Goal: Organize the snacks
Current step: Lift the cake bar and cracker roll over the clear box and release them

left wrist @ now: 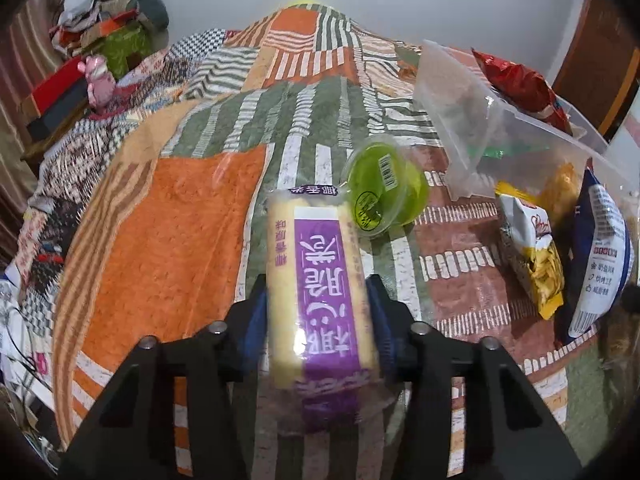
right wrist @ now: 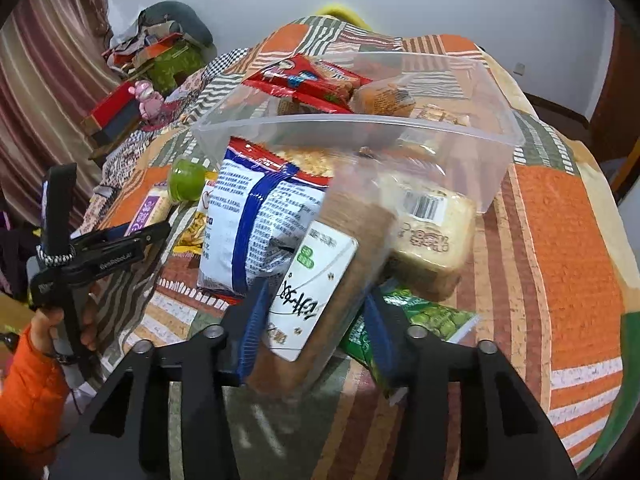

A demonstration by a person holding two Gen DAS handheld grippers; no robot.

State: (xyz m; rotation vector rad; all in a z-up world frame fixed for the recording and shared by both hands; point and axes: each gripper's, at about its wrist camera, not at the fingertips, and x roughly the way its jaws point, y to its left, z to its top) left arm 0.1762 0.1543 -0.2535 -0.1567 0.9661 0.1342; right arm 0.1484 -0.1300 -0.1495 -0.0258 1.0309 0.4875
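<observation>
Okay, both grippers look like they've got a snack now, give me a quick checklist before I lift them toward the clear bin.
1. Left gripper pads on both sides of the purple-label pack: ok.
2. Right gripper pads on both sides of the brown pack: ok.
3. Green cup clear of the purple-label pack: cannot tell; they look close or touching at the far end.
4. Clear bin open on top: ok.
5. Free room in the bin: cannot tell; a red packet and other snacks already lie inside.
6. Brown pack level in the grip: not ok, it is tilted.
</observation>
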